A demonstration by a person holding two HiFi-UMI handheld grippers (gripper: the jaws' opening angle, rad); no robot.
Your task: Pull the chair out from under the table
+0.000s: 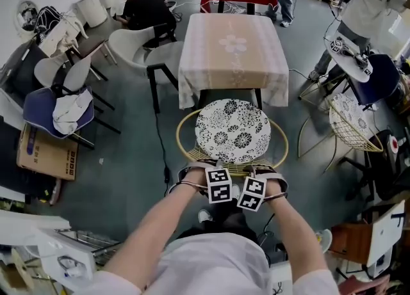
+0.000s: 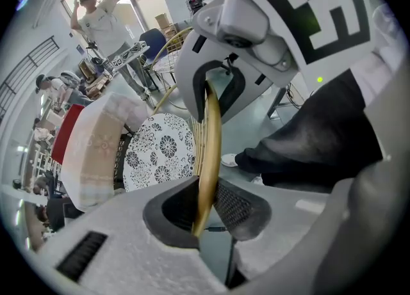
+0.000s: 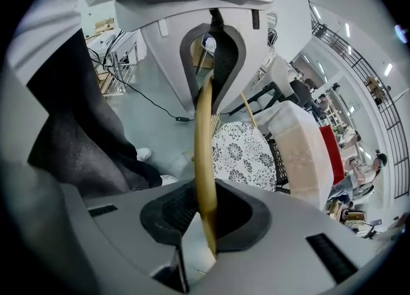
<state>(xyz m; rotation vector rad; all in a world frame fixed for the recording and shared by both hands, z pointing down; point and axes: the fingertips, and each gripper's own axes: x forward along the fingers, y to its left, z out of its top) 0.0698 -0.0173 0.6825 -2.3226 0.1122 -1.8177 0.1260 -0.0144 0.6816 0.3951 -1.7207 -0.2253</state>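
A chair with a round black-and-white flowered cushion and a golden wire back rim stands at the near edge of the table with the pale pink cloth. Most of the seat is out from under it. My left gripper and right gripper sit side by side on the near arc of the rim, both pointing steeply down. In the left gripper view the rim runs between the pads of the left gripper, with the right gripper clamped further along. The right gripper likewise pinches the rim.
White chairs and a blue chair with cloth stand to the left, and a wire chair to the right. A black cable runs across the floor by the chair. A cardboard box lies left. People stand and sit beyond the table.
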